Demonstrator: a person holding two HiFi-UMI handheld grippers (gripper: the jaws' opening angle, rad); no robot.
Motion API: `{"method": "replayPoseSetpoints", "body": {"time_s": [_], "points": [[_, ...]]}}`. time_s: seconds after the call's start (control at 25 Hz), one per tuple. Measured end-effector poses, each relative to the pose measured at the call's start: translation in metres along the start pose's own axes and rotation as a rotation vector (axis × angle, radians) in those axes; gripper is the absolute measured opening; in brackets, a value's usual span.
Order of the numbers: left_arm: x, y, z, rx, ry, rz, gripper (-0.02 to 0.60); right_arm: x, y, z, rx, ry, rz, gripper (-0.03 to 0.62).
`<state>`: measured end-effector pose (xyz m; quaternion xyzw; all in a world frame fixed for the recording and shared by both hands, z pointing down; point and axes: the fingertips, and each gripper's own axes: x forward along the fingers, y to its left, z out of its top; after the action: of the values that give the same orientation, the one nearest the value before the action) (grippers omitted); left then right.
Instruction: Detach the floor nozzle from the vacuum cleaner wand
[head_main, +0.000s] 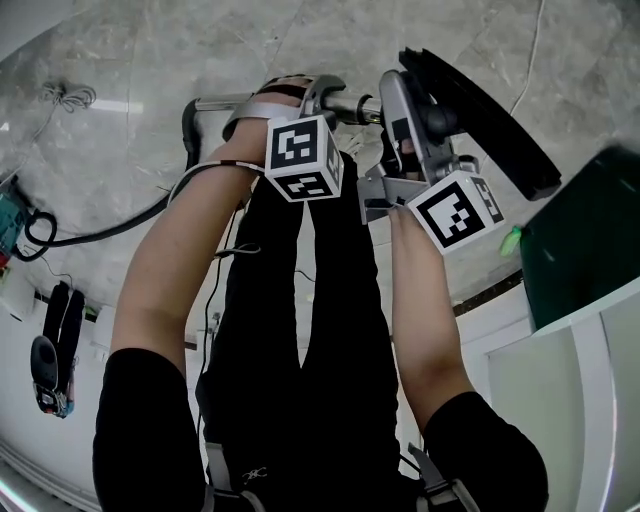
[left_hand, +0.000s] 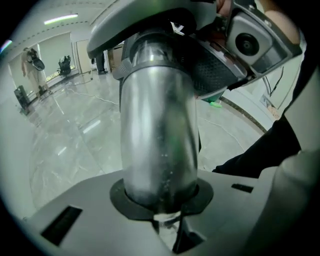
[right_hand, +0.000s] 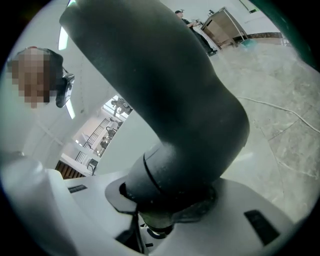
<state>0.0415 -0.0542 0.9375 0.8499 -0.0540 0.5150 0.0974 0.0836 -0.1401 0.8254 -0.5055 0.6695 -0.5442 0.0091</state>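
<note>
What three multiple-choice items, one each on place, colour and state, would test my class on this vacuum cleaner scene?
1. Where in the head view is the floor nozzle?
A upper right; B lower left; C bottom centre.
2. What colour is the wand?
A red; B silver; C yellow.
3. What is the state of the right tool?
A open and empty; B lying on the floor; C shut on the nozzle neck.

Answers:
1 A: it lies at upper right, beyond the right tool.
2 B: bare metal shines where the left tool clamps it.
3 C: both pads press the nozzle neck.
</note>
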Motion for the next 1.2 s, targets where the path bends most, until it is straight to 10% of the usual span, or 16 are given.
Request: {"method": "replayPoseSetpoints", "body": {"time_s": [0.2, 0.52, 0.68, 0.8, 0.92, 1.2], "points": [[-0.009, -0.027, 0.018, -0.048, -0.065, -0.205, 0.084, -0.007, 0.018, 0.008, -0.061, 0.008, 0.156, 0.155], [-0.054, -0.081, 0.047, -0.231, -0.212, -0.742, 0.071, -0.021, 0.056, 0.008, -0.155, 0.142, 0.506, 0.155], [-0.035, -0.07, 0.036, -0.28, -0.184, -0.549, 0.067, -0.008, 0.039, 0.004, -0.081, 0.153, 0.32, 0.155], [-0.023, -0.059, 0.028, -0.269, -0.143, -0.377, 0.066, -0.004, 0.012, 0.007, 0.034, 0.125, 0.003, 0.155], [-0.019, -0.064, 0.024, -0.248, -0.139, -0.364, 0.066, -0.008, -0.009, 0.005, 0.124, 0.063, -0.23, 0.141], [-0.04, -0.074, 0.037, -0.26, -0.239, -0.576, 0.063, -0.008, 0.043, 0.025, -0.083, -0.004, 0.307, 0.138]]}}
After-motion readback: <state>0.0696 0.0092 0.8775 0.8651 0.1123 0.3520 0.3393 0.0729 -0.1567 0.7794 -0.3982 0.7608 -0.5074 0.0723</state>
